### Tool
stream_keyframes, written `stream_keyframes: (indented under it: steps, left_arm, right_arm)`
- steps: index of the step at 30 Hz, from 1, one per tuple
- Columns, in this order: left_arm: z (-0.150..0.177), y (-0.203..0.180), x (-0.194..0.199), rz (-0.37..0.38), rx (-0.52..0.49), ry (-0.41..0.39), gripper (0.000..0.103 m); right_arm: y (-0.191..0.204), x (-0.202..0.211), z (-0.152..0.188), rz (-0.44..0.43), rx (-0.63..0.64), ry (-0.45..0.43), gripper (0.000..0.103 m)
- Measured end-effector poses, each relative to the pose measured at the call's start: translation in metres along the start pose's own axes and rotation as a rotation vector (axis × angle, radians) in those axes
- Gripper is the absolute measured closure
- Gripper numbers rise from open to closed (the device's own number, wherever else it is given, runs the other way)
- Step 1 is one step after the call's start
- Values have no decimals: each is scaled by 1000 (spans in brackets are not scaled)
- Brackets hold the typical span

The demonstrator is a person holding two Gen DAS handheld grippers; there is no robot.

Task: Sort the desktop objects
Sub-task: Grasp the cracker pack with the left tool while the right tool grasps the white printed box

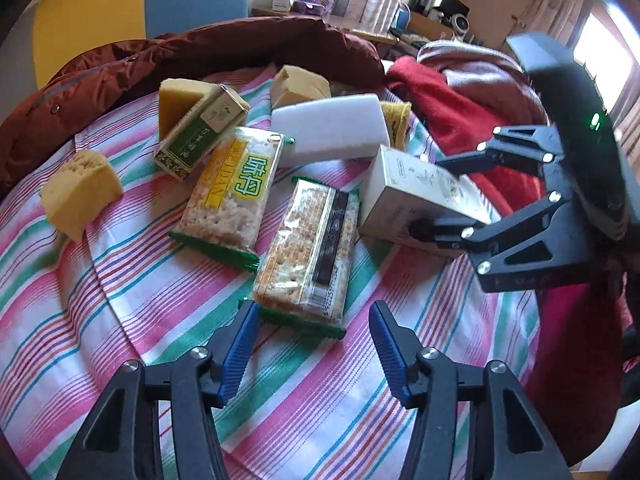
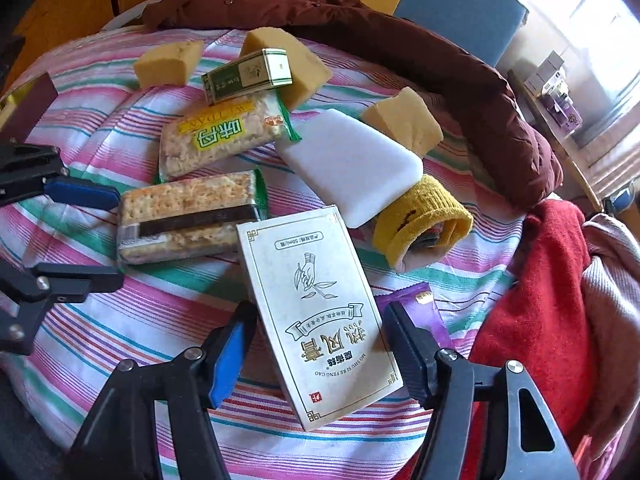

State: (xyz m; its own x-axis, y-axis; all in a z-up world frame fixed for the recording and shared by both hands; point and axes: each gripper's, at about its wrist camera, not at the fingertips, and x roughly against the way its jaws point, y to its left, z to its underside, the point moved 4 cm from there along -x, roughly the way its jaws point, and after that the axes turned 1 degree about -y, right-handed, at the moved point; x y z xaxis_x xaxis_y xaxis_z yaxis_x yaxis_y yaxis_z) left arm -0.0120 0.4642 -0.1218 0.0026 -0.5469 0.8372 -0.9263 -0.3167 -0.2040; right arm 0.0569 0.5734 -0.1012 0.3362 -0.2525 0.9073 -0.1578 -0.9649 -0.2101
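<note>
white box (image 2: 320,320) in right claw (image 2: 320,344)

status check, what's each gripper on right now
Right gripper jaws clamped on the white box. Left gripper open, nearing the dark-banded cracker pack. Other snacks and sponges crowd close behind.

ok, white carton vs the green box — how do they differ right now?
The white carton is tilted up with the right gripper closed on its sides; the green box lies untouched, leaning on a yellow sponge. The carton is pale with line-drawn print, the box dark green with cream ends. Both are rectangular printed packages on the striped cloth.
</note>
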Motion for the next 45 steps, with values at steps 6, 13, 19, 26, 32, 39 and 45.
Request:
stream_keyframes:
  steps: [6,13,19,26,32,39,45]
  left_arm:
    - [7,-6,-3,13,-15,19,65]
    - [1,-8,27,46,-34,-66,60]
    - [-19,-11,16,38,-79,-47,60]
    - [-35,-4,-9,16,-76,-5,58]
    - [-42,-5,-20,5,-98,11,55]
    - [-45,-9,-37,-15,-102,46,54]
    - [-41,-15,-41,-54,-114,38,54]
  right_arm:
    - [3,-1,0,-10,-22,-1,37]
    - [0,2,-1,-13,-93,-27,37]
    - [0,1,-1,-17,-138,-30,40]
    - [-3,1,2,-63,-221,-34,43]
    - [1,-6,6,-57,-241,-7,48]
    - [-4,8,13,-94,-310,-52,33]
    - [-6,17,15,-103,-341,-83,36]
